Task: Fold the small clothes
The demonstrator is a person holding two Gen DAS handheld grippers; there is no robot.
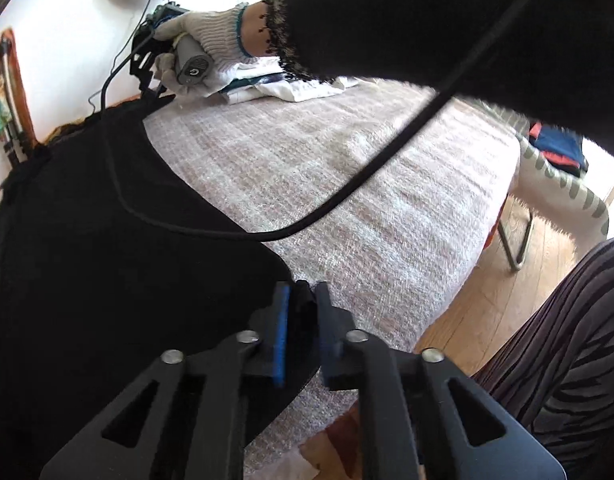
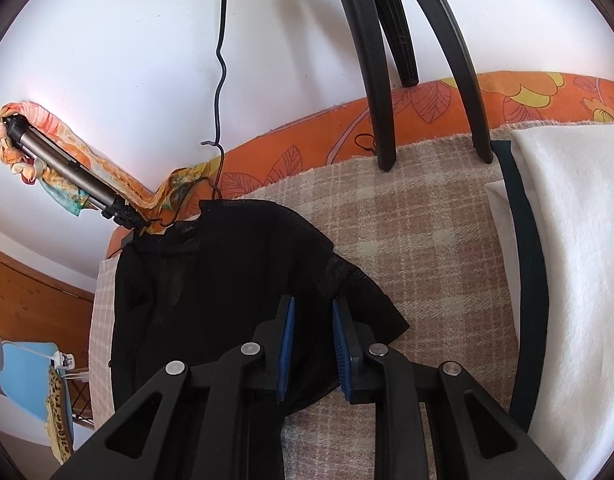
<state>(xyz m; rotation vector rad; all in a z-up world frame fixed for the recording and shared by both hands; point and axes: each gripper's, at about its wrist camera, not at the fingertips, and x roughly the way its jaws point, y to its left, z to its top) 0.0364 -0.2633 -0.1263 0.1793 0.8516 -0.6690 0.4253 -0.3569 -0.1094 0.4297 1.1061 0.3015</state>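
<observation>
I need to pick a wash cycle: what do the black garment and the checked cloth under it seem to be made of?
Black garment: looks like a thin mesh or fine knit, matte; near its top edge it looks slightly sheer. Probably synthetic, but unsure.
Checked cloth: coarse woven fabric in beige and pink, perhaps cotton or wool blend; visible thick yarns, nubby surface and a frayed edge.

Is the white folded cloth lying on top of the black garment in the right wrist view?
No, the white cloth lies apart from the black garment, with bare plaid cover between them.
</observation>
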